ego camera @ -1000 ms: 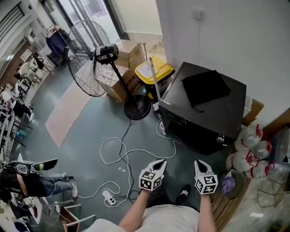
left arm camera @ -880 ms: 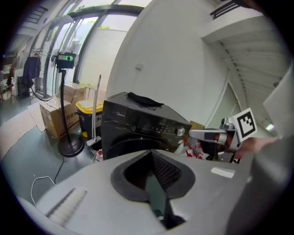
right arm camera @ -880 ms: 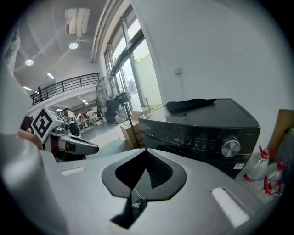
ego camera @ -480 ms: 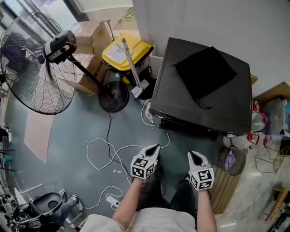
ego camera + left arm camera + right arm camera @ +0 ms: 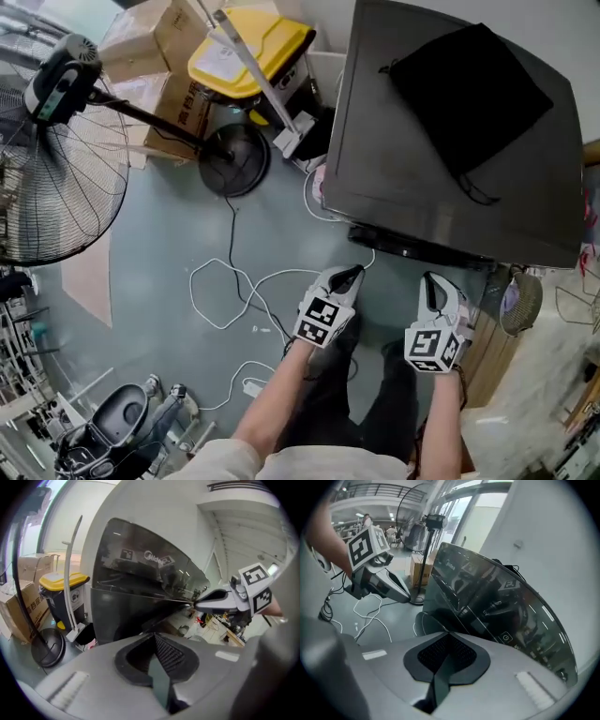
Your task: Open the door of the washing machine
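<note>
Grey floor (image 5: 159, 234); glossy black box-shaped washing machine (image 5: 441, 187) stands at the white wall (image 5: 562, 23), nearer than a second ago. Left tool (image 5: 351, 274) and right tool (image 5: 430, 281), both closed and empty, have dropped toward its front; opening not begun.

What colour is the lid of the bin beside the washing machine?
Yellow. The bin lid shows best in the head view.

Overhead; two low views facing washer (image 5: 394, 187)

Head view: washing machine (image 5: 375, 169) front hidden beneath its own top; fan (image 5: 56, 187) left of it cut off by the edge.
</note>
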